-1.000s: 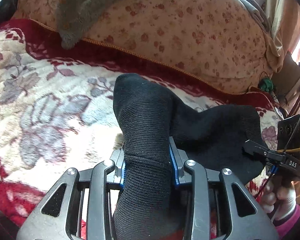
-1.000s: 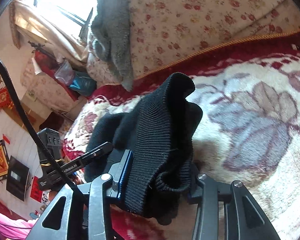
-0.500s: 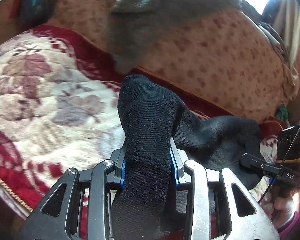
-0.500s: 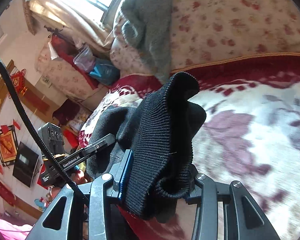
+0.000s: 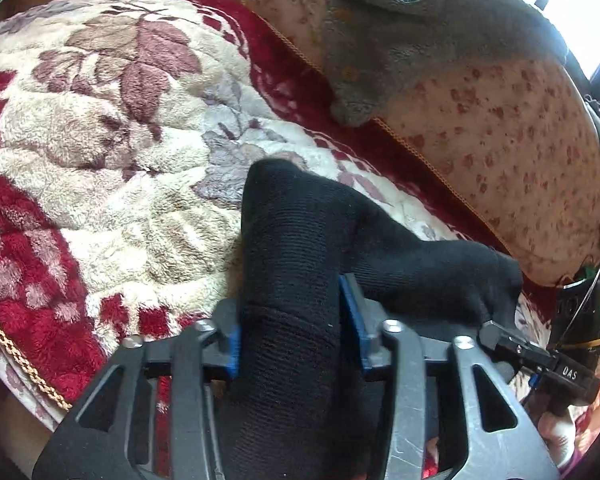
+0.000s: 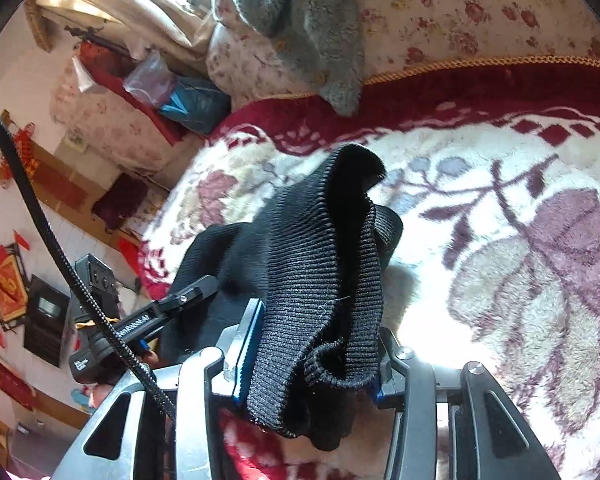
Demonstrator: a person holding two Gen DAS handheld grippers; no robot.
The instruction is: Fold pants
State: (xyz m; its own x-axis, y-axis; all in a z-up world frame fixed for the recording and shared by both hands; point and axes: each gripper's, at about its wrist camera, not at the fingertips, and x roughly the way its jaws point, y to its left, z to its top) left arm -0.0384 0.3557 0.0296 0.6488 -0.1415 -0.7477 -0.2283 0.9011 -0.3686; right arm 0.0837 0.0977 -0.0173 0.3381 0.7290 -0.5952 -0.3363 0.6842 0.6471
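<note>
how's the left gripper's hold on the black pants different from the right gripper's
The left gripper clamps a smooth, thick roll of the black pants; the right gripper clamps a coarsely ribbed band with its hem curling below. Both are shut on the same garment, above the floral blanket.

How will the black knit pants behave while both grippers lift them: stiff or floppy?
Probably floppy: the black knit pants bunch and sag between the left gripper and right gripper. The ribbed knit likely grips the pads rather than slipping.

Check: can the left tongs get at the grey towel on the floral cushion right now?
Probably not: the left tongs are shut on the black pants. The grey towel lies unobstructed beyond.
</note>
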